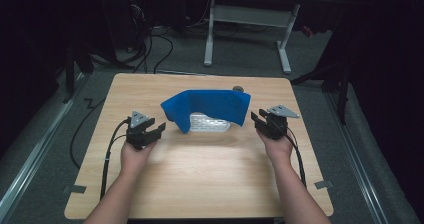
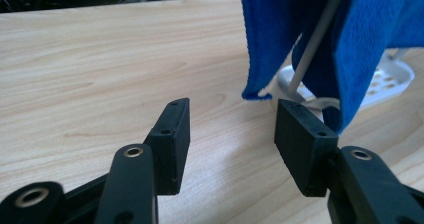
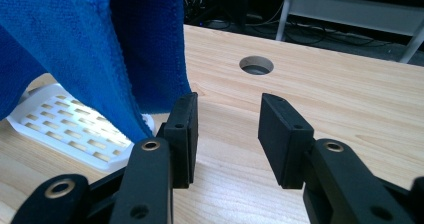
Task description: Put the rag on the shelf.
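A blue cloth (image 1: 207,107) hung draped over a white rack (image 1: 210,123) near the middle of the wooden bench (image 1: 200,174). The rack's base was a shallow white tray with rows of slots; in the left claw view a thin white rod (image 2: 320,34) rose at a slant from the tray (image 2: 385,81) and carried the cloth (image 2: 280,34), whose folds hung down on both sides of it. Nothing else could be made out lying in the tray; the cloth covered most of it from above, and only its near edge showed below the cloth's hem in the high view.

The left claw (image 1: 150,132) sat just left of the cloth, its jaws spread wide with bare bench between them. In its own view (image 2: 230,129) the cloth's lower corner hung just beyond the far jaw, not touching either pad. The right claw (image 1: 264,121) sat just right of the cloth, also spread, gripping nothing. In its own view (image 3: 227,134) the cloth's edge (image 3: 100,49) hung close beside one jaw, and whether it brushed that jaw could not be told; the slotted tray (image 3: 70,129) lay under it. A round hole (image 3: 256,65) in the bench top showed farther off.

Both hands rested low over the bench, one on each side of the rack.
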Action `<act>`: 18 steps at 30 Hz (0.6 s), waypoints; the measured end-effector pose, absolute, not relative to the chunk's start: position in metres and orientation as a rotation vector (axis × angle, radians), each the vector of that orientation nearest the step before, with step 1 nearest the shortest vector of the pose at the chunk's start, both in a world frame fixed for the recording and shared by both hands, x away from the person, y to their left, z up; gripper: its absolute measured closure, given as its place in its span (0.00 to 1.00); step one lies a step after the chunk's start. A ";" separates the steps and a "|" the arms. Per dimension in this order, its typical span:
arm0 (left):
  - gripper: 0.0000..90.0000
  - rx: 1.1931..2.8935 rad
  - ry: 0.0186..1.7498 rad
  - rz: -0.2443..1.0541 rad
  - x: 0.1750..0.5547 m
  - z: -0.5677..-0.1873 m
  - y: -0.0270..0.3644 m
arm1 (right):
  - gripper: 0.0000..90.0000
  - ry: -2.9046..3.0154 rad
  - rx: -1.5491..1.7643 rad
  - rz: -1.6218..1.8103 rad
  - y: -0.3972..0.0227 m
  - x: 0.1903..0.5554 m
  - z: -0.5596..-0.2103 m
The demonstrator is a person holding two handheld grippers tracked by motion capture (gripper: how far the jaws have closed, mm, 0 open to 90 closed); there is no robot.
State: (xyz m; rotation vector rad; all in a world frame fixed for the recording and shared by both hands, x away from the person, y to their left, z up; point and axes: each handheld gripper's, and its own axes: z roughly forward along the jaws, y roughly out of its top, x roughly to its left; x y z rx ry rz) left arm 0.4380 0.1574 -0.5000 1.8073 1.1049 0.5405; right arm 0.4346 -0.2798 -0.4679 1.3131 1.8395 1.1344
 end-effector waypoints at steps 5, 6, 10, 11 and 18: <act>0.54 1.798 1.089 0.546 0.432 -0.500 0.157 | 0.66 1.857 1.317 1.109 -0.282 0.429 -0.471; 0.54 1.798 1.087 0.548 0.431 -0.500 0.157 | 0.66 1.860 1.309 1.105 -0.283 0.428 -0.471; 0.54 1.798 1.082 0.551 0.425 -0.500 0.159 | 0.65 1.869 1.282 1.106 -0.280 0.422 -0.468; 0.54 1.800 1.083 0.550 0.423 -0.500 0.160 | 0.65 1.867 1.264 1.113 -0.280 0.420 -0.467; 0.52 1.842 1.047 0.566 0.411 -0.497 0.160 | 0.62 1.875 1.230 1.113 -0.279 0.407 -0.467</act>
